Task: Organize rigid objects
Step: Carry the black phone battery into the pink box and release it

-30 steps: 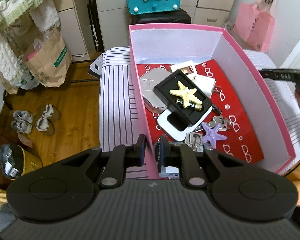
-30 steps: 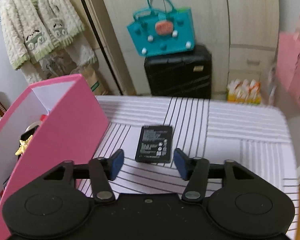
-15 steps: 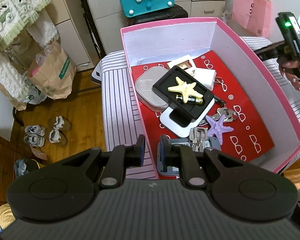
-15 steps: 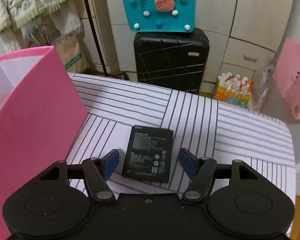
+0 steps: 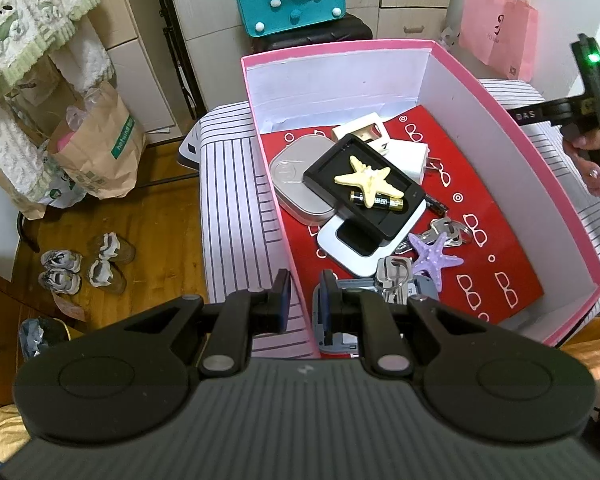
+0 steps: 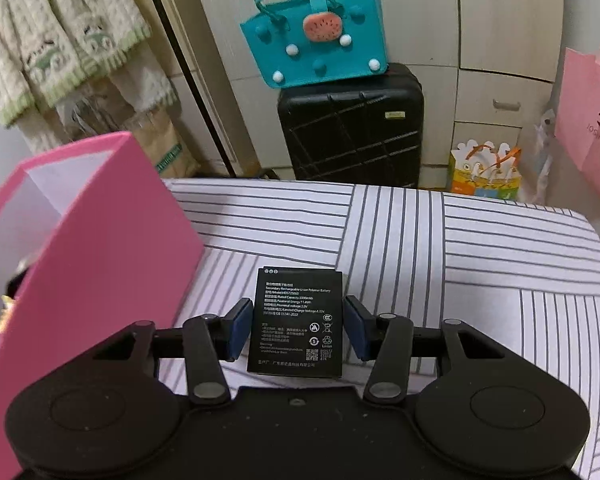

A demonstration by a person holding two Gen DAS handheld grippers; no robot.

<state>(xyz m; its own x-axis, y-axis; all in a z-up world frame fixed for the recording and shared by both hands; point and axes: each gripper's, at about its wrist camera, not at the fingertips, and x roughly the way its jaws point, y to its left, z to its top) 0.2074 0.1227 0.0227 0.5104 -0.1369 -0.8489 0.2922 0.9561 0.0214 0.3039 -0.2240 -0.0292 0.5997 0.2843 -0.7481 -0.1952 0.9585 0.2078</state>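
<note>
Item: flat phone battery (image 6: 296,322), on striped cloth (image 6: 480,248) beside pink box (image 5: 512,128). Our right gripper (image 6: 296,330) straddles it, jaws closing, not yet touching. Left gripper (image 5: 303,300) clenched on box's near wall, prob. steadying it.

From the left wrist we look steeply down over our left claw (image 5: 303,300) into the pink box (image 5: 556,184), close by. From the right wrist we look down and forward along the striped worktop (image 6: 480,248). Both views share the box, the teal bag (image 6: 320,40) and the black suitcase (image 6: 352,128).
</note>
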